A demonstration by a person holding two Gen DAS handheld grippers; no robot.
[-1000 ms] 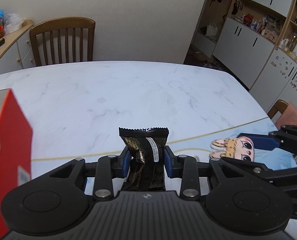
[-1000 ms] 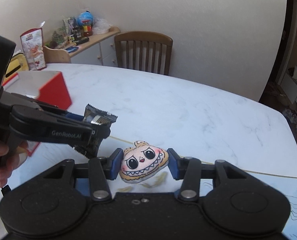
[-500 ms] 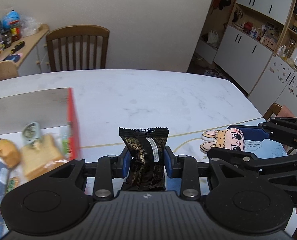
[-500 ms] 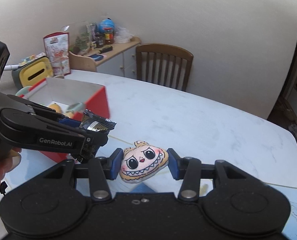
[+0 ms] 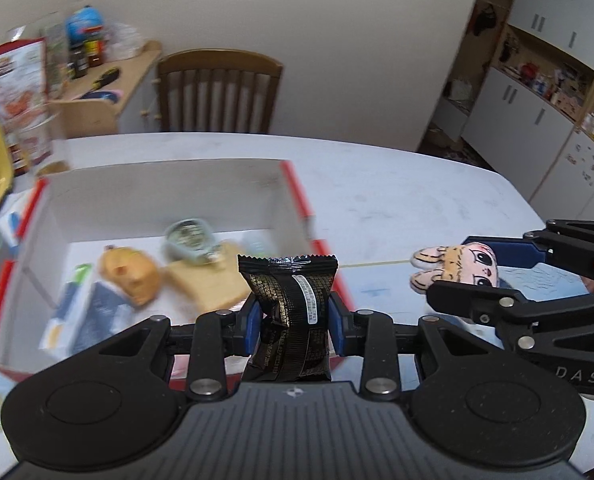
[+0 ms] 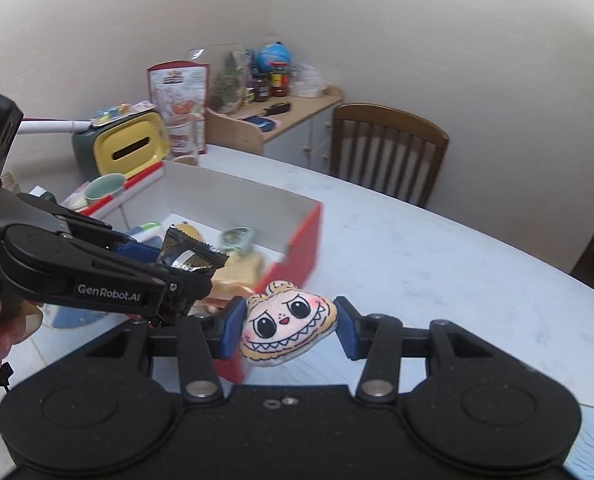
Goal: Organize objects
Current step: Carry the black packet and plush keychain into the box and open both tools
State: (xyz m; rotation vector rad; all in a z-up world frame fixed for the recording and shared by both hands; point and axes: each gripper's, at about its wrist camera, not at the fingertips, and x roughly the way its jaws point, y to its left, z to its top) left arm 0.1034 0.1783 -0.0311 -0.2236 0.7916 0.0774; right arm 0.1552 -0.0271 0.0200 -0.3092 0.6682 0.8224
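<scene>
1. The left wrist view looks forward and downward along the left gripper (image 5: pixel 293 324), close above the near edge of the red box (image 5: pixel 295 184) on the table (image 5: pixel 397 200).
2. The right wrist view looks forward and downward along the right gripper (image 6: pixel 287 330), angled leftward, close over the table (image 6: pixel 417 248) by the box's (image 6: pixel 305 236) near right corner.
3. Both views share the box, the wooden chair (image 5: pixel 217 92) (image 6: pixel 389 148) at the table's far edge and the sideboard (image 5: pixel 109 92) (image 6: pixel 289 120); each shows the other gripper.

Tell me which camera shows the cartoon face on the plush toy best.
The right wrist view: the cream-coloured flat plush toy faces the lens there, with eyes, blush and toothy grin all visible. In the left wrist view the toy shows side-on, partly hidden behind the right tongs.
</scene>
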